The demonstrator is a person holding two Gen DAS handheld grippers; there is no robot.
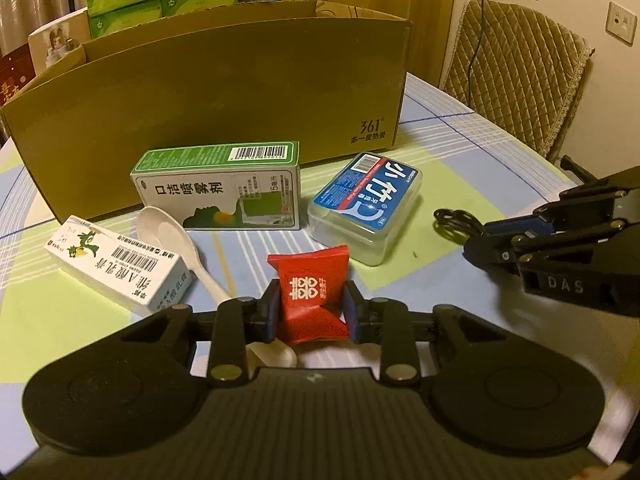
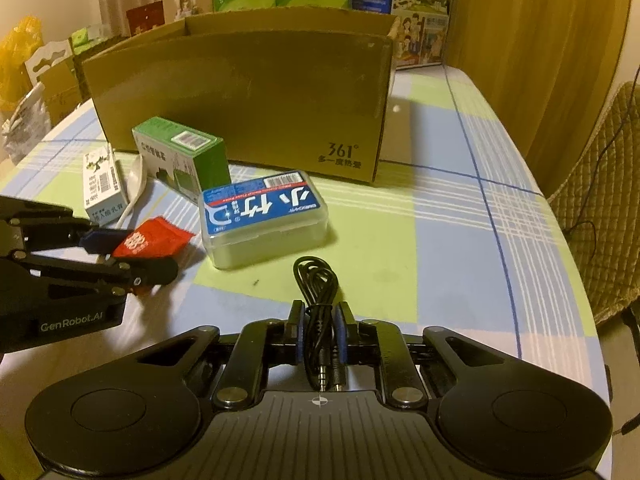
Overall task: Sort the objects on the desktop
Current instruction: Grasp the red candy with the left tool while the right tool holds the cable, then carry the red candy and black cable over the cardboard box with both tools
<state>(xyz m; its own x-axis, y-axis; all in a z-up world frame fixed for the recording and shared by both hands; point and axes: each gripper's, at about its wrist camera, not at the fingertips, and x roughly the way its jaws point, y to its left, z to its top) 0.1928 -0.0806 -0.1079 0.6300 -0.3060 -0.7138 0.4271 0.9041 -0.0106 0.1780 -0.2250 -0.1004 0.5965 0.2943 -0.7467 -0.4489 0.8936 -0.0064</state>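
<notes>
my left gripper [image 1: 310, 306] is clenched on the red candy packet [image 1: 310, 294], its blue pads pressing the packet's sides, and it sits low over the counter [image 1: 460, 184]. seen from the right wrist, the packet sticks out past the fingers, tilted. my right gripper [image 2: 319, 320] is nearly closed, grasping the bundled black audio cable [image 2: 318, 300]; the loop pokes forward past the fingertips and the two plugs point back toward the camera. that gripper also hangs low, reaching in from the right. just beyond the left gripper lies a white spoon [image 1: 168, 232], touching a white medicine box [image 1: 116, 264]. further on stand the green spray box [image 1: 224, 188] and the clear plastic case [image 1: 366, 208] with a blue label. the open cardboard box [image 1: 208, 108] stands behind them all.
</notes>
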